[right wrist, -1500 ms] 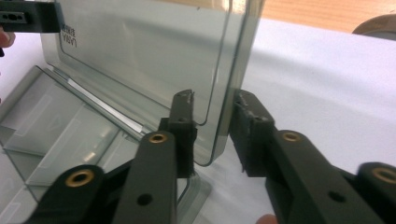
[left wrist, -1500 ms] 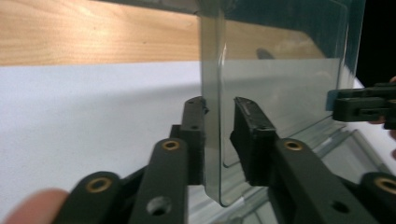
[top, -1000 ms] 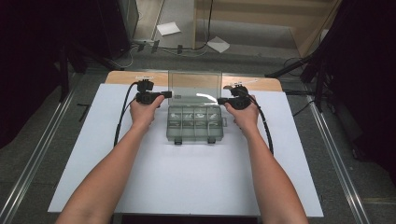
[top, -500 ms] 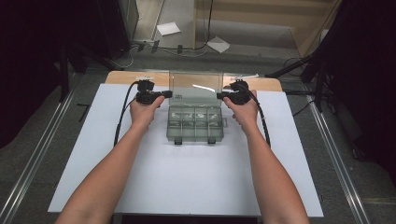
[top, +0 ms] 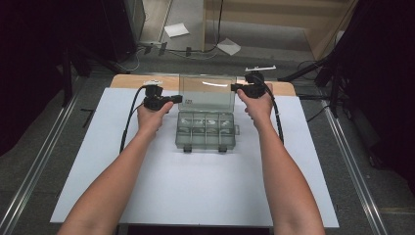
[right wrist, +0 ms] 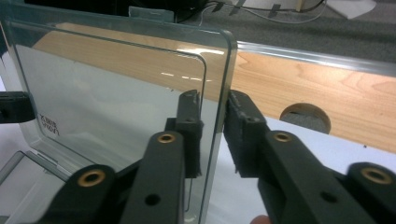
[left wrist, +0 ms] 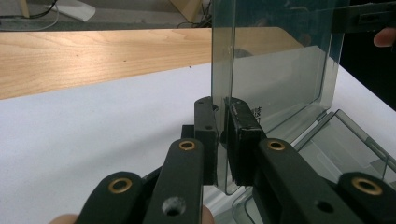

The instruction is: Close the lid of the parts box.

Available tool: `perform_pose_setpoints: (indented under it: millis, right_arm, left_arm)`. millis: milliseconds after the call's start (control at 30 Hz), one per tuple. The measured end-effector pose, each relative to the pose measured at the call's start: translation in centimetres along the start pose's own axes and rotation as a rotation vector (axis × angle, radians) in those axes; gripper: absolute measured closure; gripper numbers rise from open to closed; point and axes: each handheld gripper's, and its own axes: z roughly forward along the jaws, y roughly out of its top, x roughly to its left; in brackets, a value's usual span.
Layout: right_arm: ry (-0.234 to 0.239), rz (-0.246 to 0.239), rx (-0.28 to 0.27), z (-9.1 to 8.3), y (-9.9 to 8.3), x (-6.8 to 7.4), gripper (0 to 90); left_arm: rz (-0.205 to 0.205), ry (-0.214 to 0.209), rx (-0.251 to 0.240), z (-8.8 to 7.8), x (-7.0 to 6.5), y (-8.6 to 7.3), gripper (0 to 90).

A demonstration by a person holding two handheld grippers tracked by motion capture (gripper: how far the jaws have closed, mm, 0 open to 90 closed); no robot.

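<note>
Clear lid upright, label unreadable, L gripper fingers clamping edge, R gripper closing round it.

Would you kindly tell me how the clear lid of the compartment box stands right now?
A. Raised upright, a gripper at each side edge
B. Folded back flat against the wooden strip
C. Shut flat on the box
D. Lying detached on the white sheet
A: the lid stands upright behind the box, with the left gripper at one side edge and the right gripper at the other.
</note>
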Motion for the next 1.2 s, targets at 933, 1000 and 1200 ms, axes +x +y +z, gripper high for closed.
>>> perform_pose_setpoints:
  millis: [933, 1000, 1200]
  right_arm:
    - [-0.014, -0.024, -0.116, -2.3, -2.6, 1.2, 86.1]
    - [-0.001, -0.046, -0.136, -2.5, -3.0, 1.3, 86.1]
    - [0.003, -0.097, -0.157, -3.0, -3.4, 1.4, 85.8]
  left_arm:
    - [-0.18, 0.015, -0.025, -1.8, 1.8, 1.0, 89.8]
    - [-0.172, 0.021, -0.01, -1.5, 1.7, 1.1, 89.8]
    - [-0.167, 0.002, -0.021, -1.0, 1.2, 1.9, 89.8]
